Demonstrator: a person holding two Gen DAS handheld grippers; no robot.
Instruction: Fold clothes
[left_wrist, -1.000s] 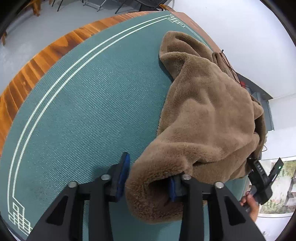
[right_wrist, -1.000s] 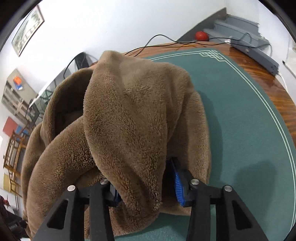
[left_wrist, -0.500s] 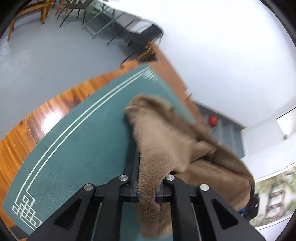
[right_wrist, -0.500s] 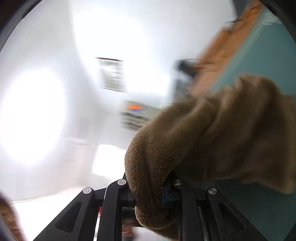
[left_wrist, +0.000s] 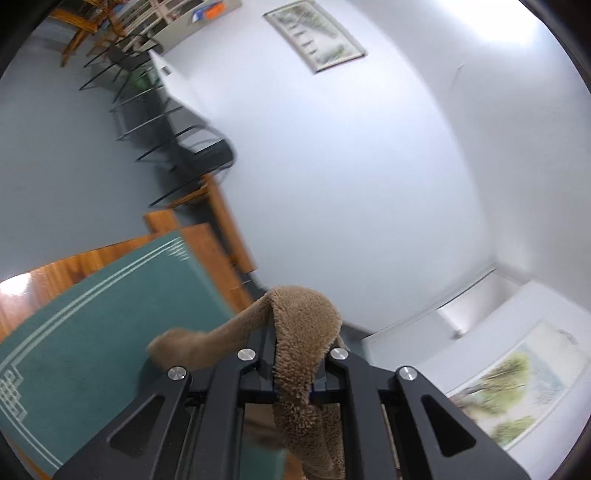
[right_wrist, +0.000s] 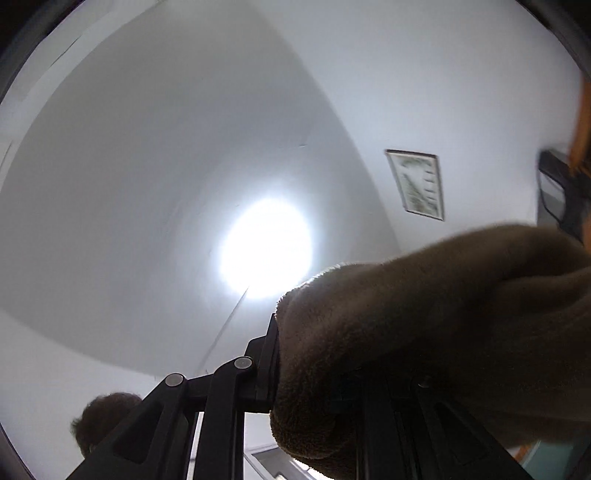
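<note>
Fleece, brown and plush, is the one garment in play, and it hangs in the air between the two tools. Starting at the left: the left gripper (left_wrist: 291, 373), a black two-finger tong, is clamped on a narrow fold of the brown plush fleece garment (left_wrist: 299, 332), its jaws nearly together with the pile squeezed between them. From that pinch one strip of cloth trails off to the left and sags over the green felt table mat with pale border lines (left_wrist: 92, 314), which lies on a varnished wooden tabletop (left_wrist: 48, 277); whether the strip touches the mat cannot be told. Another length drops below the fingers. Beyond are a white wall and a framed landscape picture (left_wrist: 314, 35).

On the right, the right gripper (right_wrist: 314, 373) points up toward a ceiling lamp (right_wrist: 264, 247). Its jaws are clamped on a thick roll of the same garment, which bulges over and hides the right-hand finger. A dark head of hair (right_wrist: 99, 417) shows low at the left edge.

Holding two separate edges high probably lets the weight pull the cloth open so it can be laid flat for folding. Folding itself looks not yet begun.
</note>
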